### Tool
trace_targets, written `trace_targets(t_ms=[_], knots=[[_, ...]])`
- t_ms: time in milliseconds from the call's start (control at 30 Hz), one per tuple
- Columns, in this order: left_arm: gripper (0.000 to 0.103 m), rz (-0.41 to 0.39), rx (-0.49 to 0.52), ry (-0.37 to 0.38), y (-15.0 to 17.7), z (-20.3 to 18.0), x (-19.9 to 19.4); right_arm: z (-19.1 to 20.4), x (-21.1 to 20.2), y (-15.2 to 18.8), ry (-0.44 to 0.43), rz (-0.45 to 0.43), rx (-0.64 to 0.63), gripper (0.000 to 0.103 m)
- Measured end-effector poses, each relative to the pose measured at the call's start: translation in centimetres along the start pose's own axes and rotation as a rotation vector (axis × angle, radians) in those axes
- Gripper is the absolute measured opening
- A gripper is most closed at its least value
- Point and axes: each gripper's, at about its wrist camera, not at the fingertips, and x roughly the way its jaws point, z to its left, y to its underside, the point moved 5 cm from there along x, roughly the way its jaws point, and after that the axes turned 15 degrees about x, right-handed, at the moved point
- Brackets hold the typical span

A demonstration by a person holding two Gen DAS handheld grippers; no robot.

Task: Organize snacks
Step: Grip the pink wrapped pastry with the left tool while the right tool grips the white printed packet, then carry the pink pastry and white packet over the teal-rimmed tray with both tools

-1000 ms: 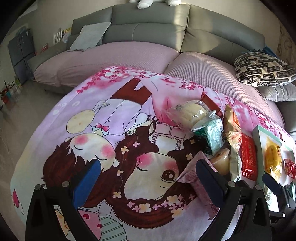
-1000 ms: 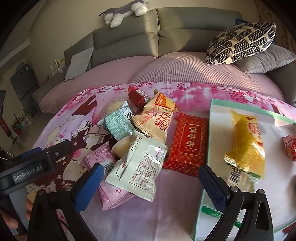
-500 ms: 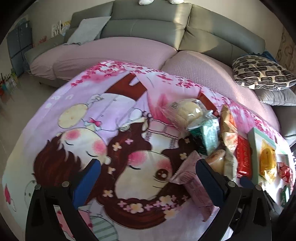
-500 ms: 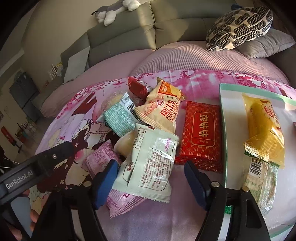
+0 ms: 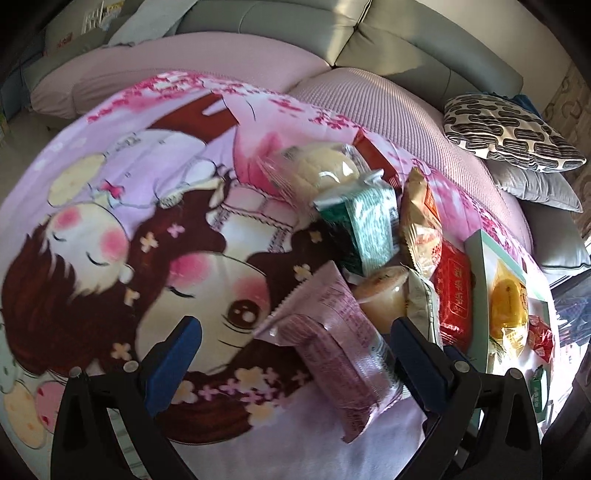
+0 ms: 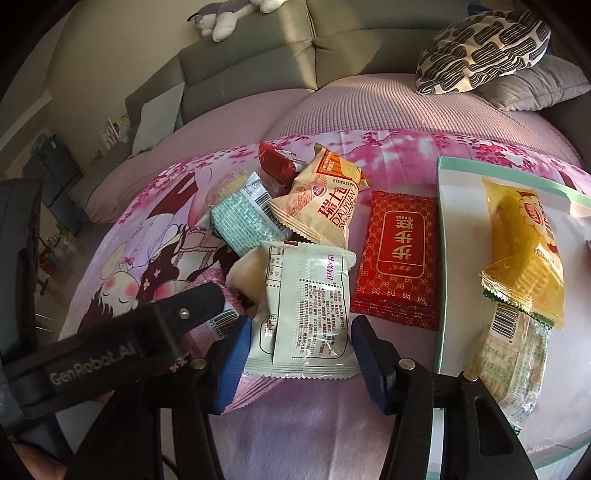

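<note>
A heap of snack packets lies on the cartoon blanket [image 5: 110,229]. My right gripper [image 6: 301,356] has lowered over a pale green packet [image 6: 306,295]. Its jaws are closing, the blue pads stand at the packet's two side edges, and the wrapper is still flat. My left gripper [image 5: 295,332] is open wide above a pink packet [image 5: 332,354], which lies nearer its right finger. One left finger [image 6: 177,314] crosses the right wrist view. A white, green-rimmed tray [image 6: 461,258] holds a yellow packet [image 6: 524,251] and a clear packet [image 6: 509,362].
A red flat packet [image 6: 397,258], beige packet [image 6: 325,206], teal packet [image 6: 243,225], dark red packet [image 6: 275,162], jelly cup [image 6: 251,277] and wrapped bun [image 5: 317,173] crowd the heap. Behind are the grey sofa [image 6: 258,74], a patterned cushion [image 6: 484,48] and a plush toy [image 6: 229,14].
The right jaws narrowed from wide open to the pale green packet's edges. The left gripper dipped down and right, so the pink packet now sits between its fingers.
</note>
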Motion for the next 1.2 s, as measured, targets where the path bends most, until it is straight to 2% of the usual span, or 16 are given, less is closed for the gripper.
trace_targets(t_ms=[100,200,267,467,700,1200], knots=[[0.087,0.020,-0.007,0.039,0.3,-0.5,0.7,0.0,0.0,0.1,0.009,0.002,-0.008,0.059],[0.076,0.017,0.006,0.045,0.2,-1.1,0.7,0.1,0.0,0.2,0.013,0.003,-0.015,0.059],[0.060,0.010,0.001,0.062,0.2,-1.2,0.8,0.0,0.0,0.2,0.011,0.005,-0.014,0.059],[0.049,-0.042,-0.085,0.078,0.1,0.0,0.4,0.1,-0.1,0.3,0.011,0.003,-0.021,0.057],[0.047,-0.069,-0.130,0.060,0.1,1.4,-0.1,0.2,-0.2,0.2,0.010,-0.001,-0.017,0.055],[0.045,-0.091,-0.123,0.026,-0.1,1.4,-1.3,0.0,-2.0,-0.5,-0.030,-0.033,0.007,0.046]])
